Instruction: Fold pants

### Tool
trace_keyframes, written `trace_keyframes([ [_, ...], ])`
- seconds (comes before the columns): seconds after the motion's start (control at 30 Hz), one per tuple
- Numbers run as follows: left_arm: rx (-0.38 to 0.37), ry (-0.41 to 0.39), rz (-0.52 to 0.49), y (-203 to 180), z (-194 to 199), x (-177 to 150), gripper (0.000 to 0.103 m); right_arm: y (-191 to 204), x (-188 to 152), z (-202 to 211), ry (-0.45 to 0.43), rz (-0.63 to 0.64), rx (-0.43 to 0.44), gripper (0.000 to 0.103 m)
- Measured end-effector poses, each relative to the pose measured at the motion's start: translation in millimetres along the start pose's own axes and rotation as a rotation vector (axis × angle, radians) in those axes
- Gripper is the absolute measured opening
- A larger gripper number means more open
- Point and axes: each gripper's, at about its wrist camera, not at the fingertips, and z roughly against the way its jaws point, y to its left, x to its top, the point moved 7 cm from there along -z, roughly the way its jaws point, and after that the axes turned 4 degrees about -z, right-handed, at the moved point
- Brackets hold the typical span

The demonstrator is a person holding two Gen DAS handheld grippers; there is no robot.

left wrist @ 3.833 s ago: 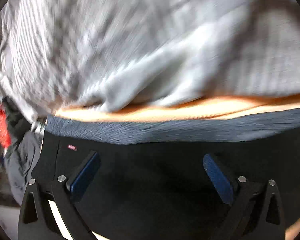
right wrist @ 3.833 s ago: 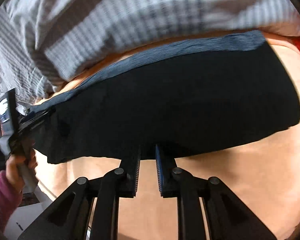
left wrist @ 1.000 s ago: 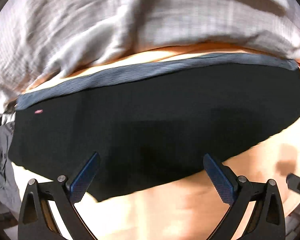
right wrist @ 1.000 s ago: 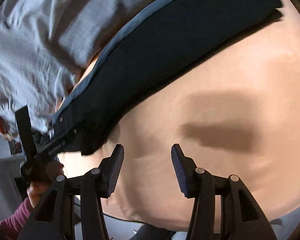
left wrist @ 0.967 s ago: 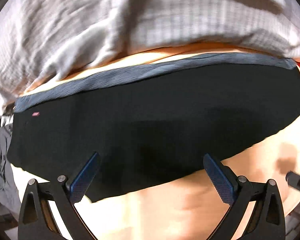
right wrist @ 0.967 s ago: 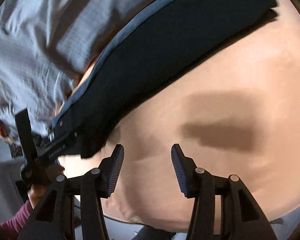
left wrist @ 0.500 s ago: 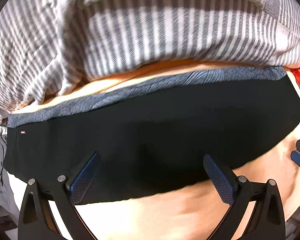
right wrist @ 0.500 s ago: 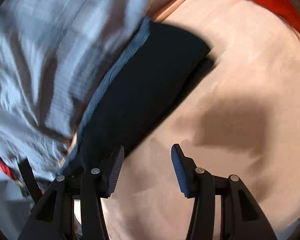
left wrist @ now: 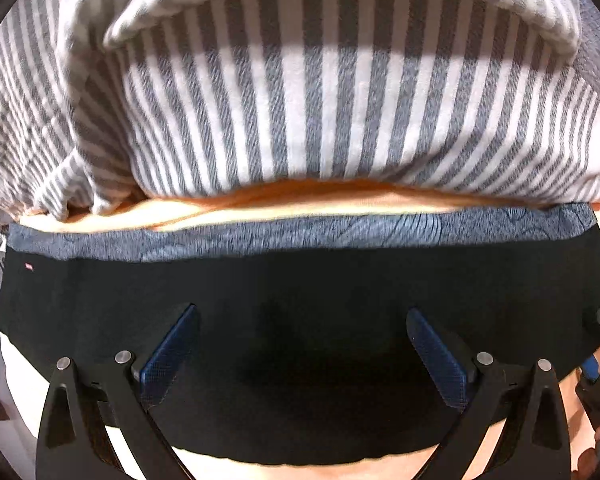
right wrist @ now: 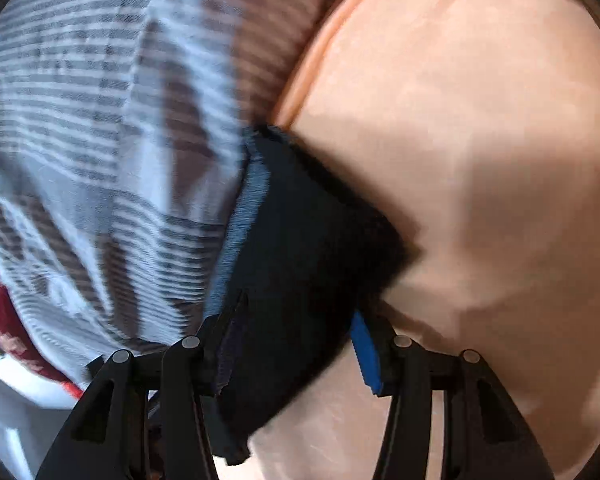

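Now the left gripper (left wrist: 300,344) hovers over the black pants (left wrist: 320,292), its jaws spread wide and holding nothing; the pants lie folded on a peach sheet (right wrist: 480,160), just before a striped blanket (left wrist: 300,100); farther right, the right gripper (right wrist: 296,344) has its jaws spread around the pants' end

Pants (left wrist: 300,300) black w/ blue-grey waistband; blanket (left wrist: 300,92) grey/white stripes; sheet (right wrist: 480,140) peach; pads (left wrist: 168,354) blue.
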Motion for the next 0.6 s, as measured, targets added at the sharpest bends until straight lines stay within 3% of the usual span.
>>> trace_keyframes([
  [0.17, 0.078, -0.048, 0.058, -5.1, -5.8, 27.2, 0.103, 12.3, 3.9, -20.0, 0.058, 0.029, 0.028, 0.055],
  [0.3, 0.114, 0.013, 0.056, -9.5, -43.1, 27.4, 0.103, 13.1, 3.8, -25.6, 0.089, 0.006, 0.030, 0.051],
  [0.37, 0.121, -0.034, 0.052, -12.5, -45.3, 27.7, 0.103, 13.6, 0.7, -30.0, 0.120, -0.013, 0.038, 0.026],
  [0.4, 0.125, -0.038, 0.042, -13.8, -45.7, 28.7, 0.103, 15.1, -0.8, -32.5, 0.130, -0.019, 0.050, 0.020],
  [0.43, 0.125, -0.037, 0.034, -14.6, -44.5, 30.5, 0.103, 19.3, -1.8, -32.0, 0.136, -0.020, 0.072, 0.016],
  [0.6, 0.072, 0.009, 0.055, -7.5, -32.6, 33.9, 0.103, 58.8, -12.1, -21.7, 0.139, 0.047, 0.144, 0.016],
])
